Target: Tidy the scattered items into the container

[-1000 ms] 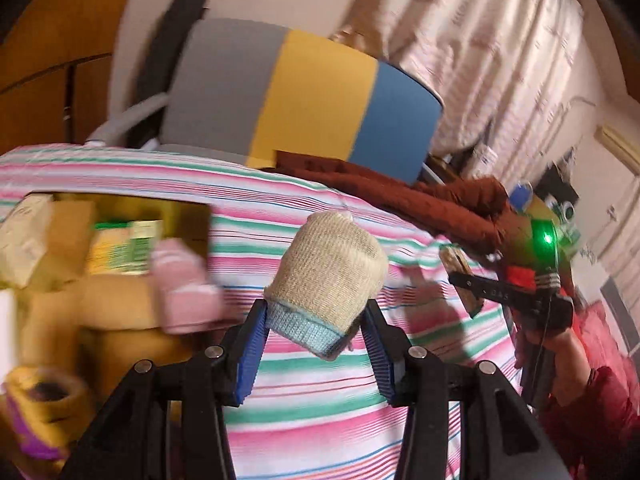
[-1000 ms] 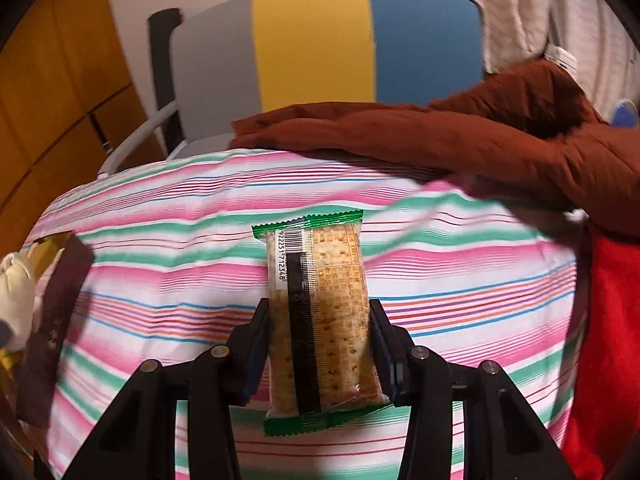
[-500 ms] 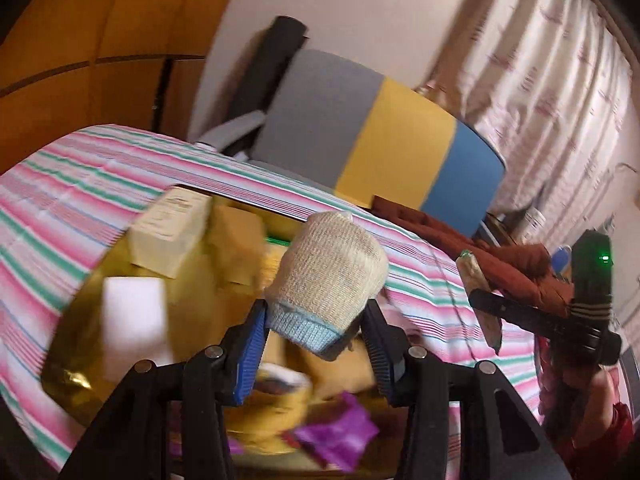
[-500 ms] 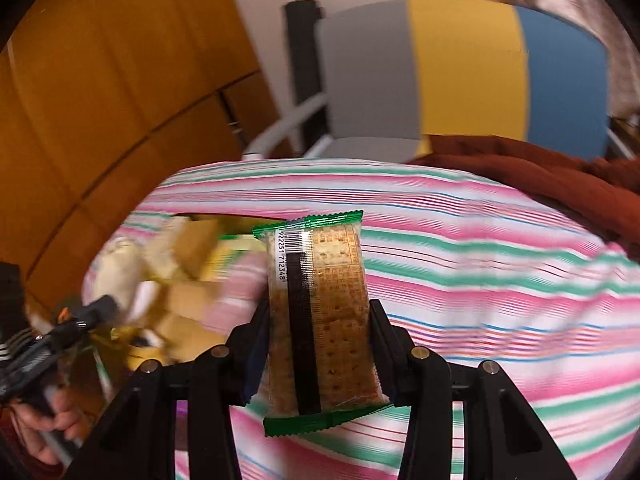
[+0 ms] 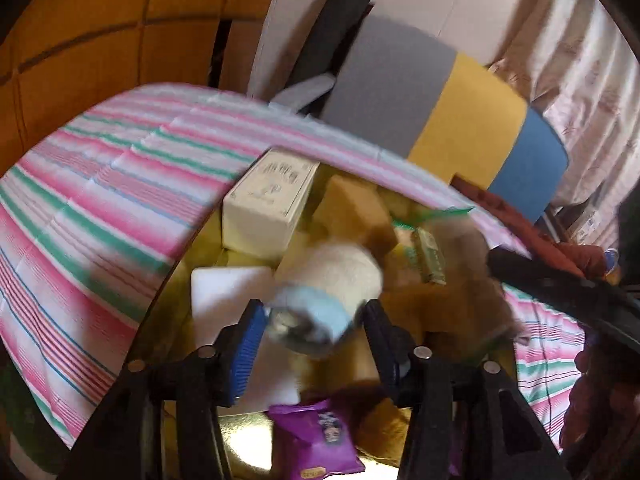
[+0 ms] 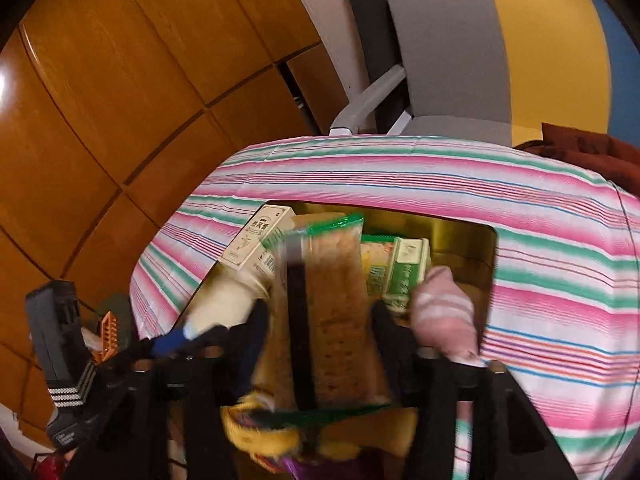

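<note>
Cracker packet (image 6: 332, 312), green-edged, clear-wrapped, sits between the right gripper (image 6: 316, 320)'s opening jaws above the gold container (image 6: 460, 236).

Striped tablecloth (image 6: 520, 200) – pink, green, white – covers the table, centre frame. Chair (image 6: 500, 52) upper right: grey, yellow, blue back panels. Rust-brown garment (image 5: 560, 240) right edge. Orange wood panelling (image 6: 120, 80) fills upper left.

**Both grippers opening above the container**

The left gripper (image 5: 312, 344) is pointing steeply down over the container (image 6: 460, 236), its jaws opening around the knitted sock (image 5: 324, 292) between its blue pads. The right gripper (image 6: 318, 336) is tilting down over the container too, jaws opening beside the cracker packet (image 6: 332, 312) between them.
</note>
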Demonstrator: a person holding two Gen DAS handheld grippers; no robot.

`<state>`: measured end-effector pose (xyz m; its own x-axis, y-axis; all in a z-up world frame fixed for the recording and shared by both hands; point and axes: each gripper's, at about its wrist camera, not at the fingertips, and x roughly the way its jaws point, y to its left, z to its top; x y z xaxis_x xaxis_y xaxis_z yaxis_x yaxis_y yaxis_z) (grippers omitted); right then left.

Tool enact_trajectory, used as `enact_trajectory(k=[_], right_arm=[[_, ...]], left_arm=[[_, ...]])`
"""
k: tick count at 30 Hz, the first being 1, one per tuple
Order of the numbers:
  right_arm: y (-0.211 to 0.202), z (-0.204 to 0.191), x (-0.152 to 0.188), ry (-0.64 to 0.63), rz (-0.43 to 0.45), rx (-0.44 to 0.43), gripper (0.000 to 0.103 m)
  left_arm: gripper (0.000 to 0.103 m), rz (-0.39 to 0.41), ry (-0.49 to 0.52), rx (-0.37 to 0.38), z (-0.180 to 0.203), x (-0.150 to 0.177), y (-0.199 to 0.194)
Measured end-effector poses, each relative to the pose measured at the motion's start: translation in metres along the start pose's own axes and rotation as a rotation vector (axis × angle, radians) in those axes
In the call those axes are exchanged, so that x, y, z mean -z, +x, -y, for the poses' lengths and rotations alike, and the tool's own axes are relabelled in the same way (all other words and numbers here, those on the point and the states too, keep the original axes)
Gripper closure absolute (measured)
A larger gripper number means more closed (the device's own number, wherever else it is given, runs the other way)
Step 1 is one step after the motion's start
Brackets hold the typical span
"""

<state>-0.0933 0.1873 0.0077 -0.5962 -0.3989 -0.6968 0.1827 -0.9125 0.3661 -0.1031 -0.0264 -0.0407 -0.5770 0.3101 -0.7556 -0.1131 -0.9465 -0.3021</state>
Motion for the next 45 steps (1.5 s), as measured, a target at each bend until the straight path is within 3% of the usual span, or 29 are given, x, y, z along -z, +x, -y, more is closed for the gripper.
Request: enact_trajectory(k=[1, 6, 9, 12, 17, 21, 27, 31, 45], right_arm=[[0.001, -0.001, 0.0, 0.005, 0.009, 0.017, 0.018], [-0.02, 0.001, 0.01, 0.053, 0.069, 0.012, 0.01], [-0.042, -0.001, 0.019, 0.021, 0.118, 0.088, 0.0], [-0.064, -0.004, 0.029, -0.034, 0.163, 0.173, 0.0], [-0.091, -0.006, 0.038, -0.099, 0.198, 0.303, 0.0], [-0.109, -0.001, 0.039, -0.098, 0.213, 0.352, 0.0], [-0.111, -0.011, 0.036, -0.099, 0.211, 0.325, 0.0], [-0.095, -0.031, 0.036, -0.125, 0.182, 0.282, 0.0], [-0.061, -0.064, 0.039, -0.172, 0.118, 0.278, 0.0]], left_arm=[[0.049, -0.004, -0.005, 0.007, -0.001, 0.0, -0.001], [0.045, 0.073, 0.014, -0.012, 0.005, 0.008, -0.029], [0.045, 0.142, 0.069, -0.117, 0.023, 0.016, -0.052], [0.045, 0.171, 0.126, -0.103, 0.041, 0.02, -0.065], [0.045, 0.188, 0.124, -0.072, 0.06, 0.027, -0.077], [0.045, 0.215, 0.108, -0.13, 0.066, 0.031, -0.085], [0.046, 0.2, 0.005, -0.217, 0.049, 0.031, -0.087], [0.048, 0.213, 0.004, -0.283, 0.039, 0.035, -0.091], [0.049, 0.178, -0.036, -0.312, 0.017, 0.041, -0.09]])
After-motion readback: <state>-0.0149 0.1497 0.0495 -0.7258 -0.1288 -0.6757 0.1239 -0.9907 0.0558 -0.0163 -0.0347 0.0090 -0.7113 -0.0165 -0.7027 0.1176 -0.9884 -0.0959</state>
